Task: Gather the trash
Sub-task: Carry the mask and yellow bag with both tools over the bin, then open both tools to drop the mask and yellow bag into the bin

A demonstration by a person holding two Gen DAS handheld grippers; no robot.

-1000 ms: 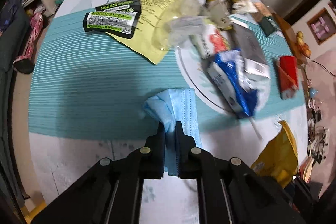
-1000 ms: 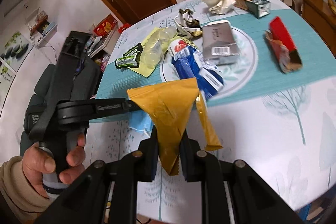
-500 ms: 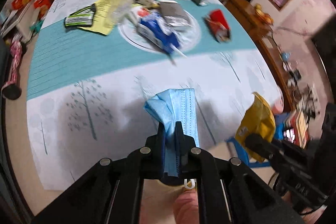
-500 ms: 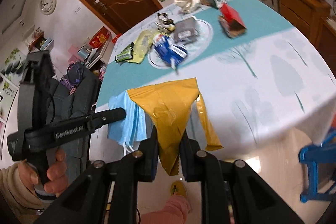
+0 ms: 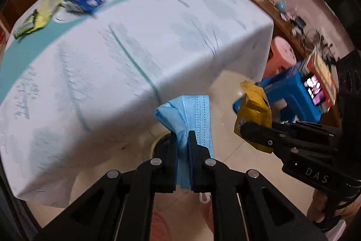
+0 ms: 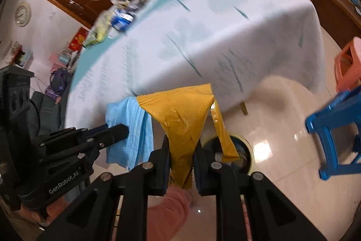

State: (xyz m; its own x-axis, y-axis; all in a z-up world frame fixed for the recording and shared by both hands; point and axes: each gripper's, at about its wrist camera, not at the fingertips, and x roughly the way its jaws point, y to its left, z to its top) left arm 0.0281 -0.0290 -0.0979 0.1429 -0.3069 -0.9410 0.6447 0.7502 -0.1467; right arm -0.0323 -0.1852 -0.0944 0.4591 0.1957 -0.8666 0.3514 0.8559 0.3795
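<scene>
The round table draped in a white cloth with a teal band [image 5: 140, 42] lies ahead of and above both claws; the remaining litter sits on its far side, well apart from either claw. Below the fingertips of both claws, on the glossy tiled floor, is a dark round bin with a pale rim [image 6: 244, 151], largely hidden behind the held items.

The left gripper [image 5: 182, 137] is clamped on a crumpled light-blue pleated face mask [image 5: 191, 112], which stands up from between its jaws. The right gripper [image 6: 180, 143] is clamped on a flat mustard-yellow foil wrapper [image 6: 180, 110], pinched at its lower point; a narrow yellow strip hangs off its right edge. The two claws sit side by side, the mask just left of the wrapper.

Step in hand, as judged: transport of two collected items to the bin. The next move calls for centring each claw over the bin opening, then parting the jaws. The light mask may cling to a pad.
</scene>
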